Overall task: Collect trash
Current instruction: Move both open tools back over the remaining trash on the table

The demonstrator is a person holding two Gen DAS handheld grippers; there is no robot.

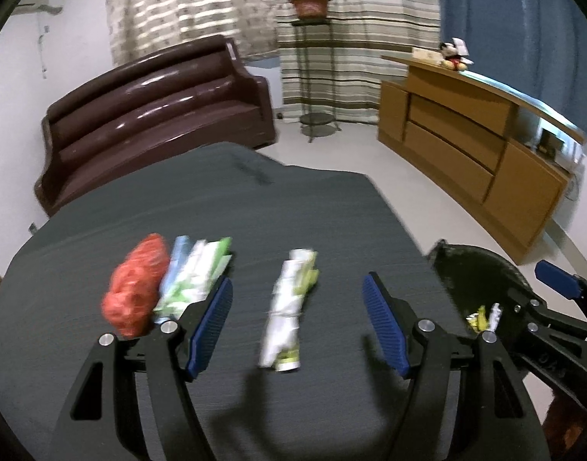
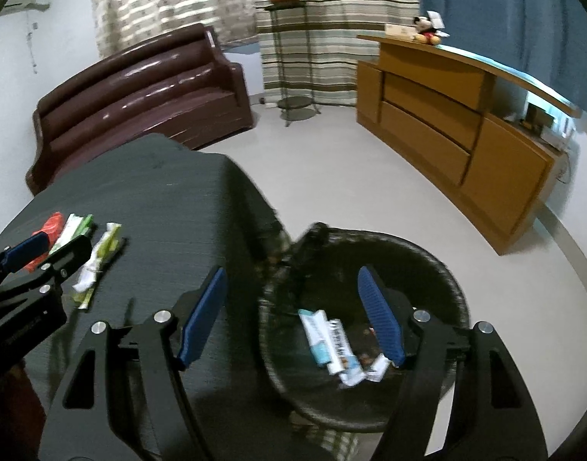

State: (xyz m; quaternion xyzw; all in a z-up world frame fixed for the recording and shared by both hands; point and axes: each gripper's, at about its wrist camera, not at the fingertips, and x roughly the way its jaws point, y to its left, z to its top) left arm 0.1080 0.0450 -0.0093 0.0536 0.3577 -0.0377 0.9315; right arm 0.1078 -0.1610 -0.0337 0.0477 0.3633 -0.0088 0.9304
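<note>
While both grippers hang with jaws apart and nothing between them, the left gripper [image 1: 297, 326] sits over the dark tablecloth [image 1: 216, 199], a white-and-green wrapper [image 1: 289, 307] lying under its gap; a red wrapper [image 1: 136, 284] and more packets [image 1: 193, 276] lie left. Right gripper [image 2: 291, 313] hovers above the black bin [image 2: 439, 269], which holds discarded wrappers [image 2: 331, 342]

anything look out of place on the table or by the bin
Three bits of trash lie loose on the dark table: a red wrapper, a green-and-white packet touching it, and a crumpled white-green wrapper apart. Other wrappers already sit in the bin.
</note>
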